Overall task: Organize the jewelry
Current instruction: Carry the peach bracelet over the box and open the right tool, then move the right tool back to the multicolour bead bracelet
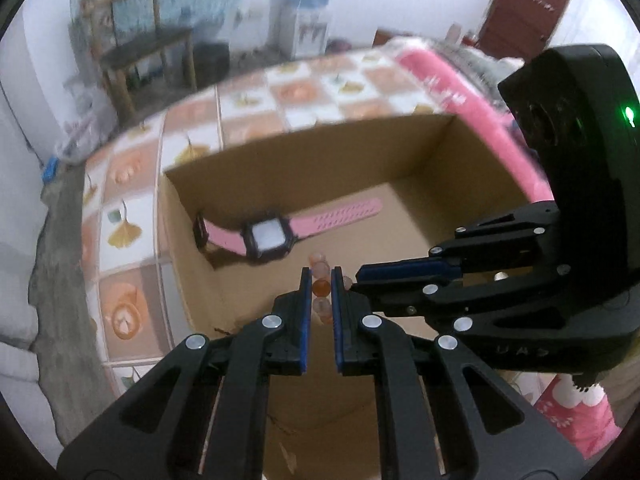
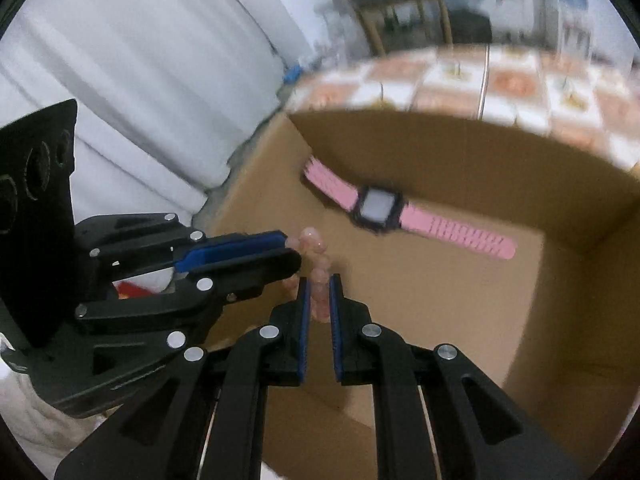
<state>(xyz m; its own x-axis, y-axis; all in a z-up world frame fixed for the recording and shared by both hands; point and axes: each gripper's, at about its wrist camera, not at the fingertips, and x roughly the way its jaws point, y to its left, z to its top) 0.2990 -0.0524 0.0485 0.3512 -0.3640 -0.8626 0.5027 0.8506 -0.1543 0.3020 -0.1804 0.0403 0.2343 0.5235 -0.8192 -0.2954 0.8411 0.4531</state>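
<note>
Over the open brown cardboard box (image 1: 304, 168), where a pink-strapped square watch (image 1: 268, 236) lies, the left claw (image 1: 321, 280) and right claw (image 2: 319, 284) each pinch one translucent peach bead bracelet (image 1: 321, 286), so pulling apart or uneven release could, I judge, snap its string.

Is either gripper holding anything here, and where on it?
Both hold one bead bracelet above the cardboard box: the left gripper and right gripper each pinch a bead on different parts of the loop.
</note>
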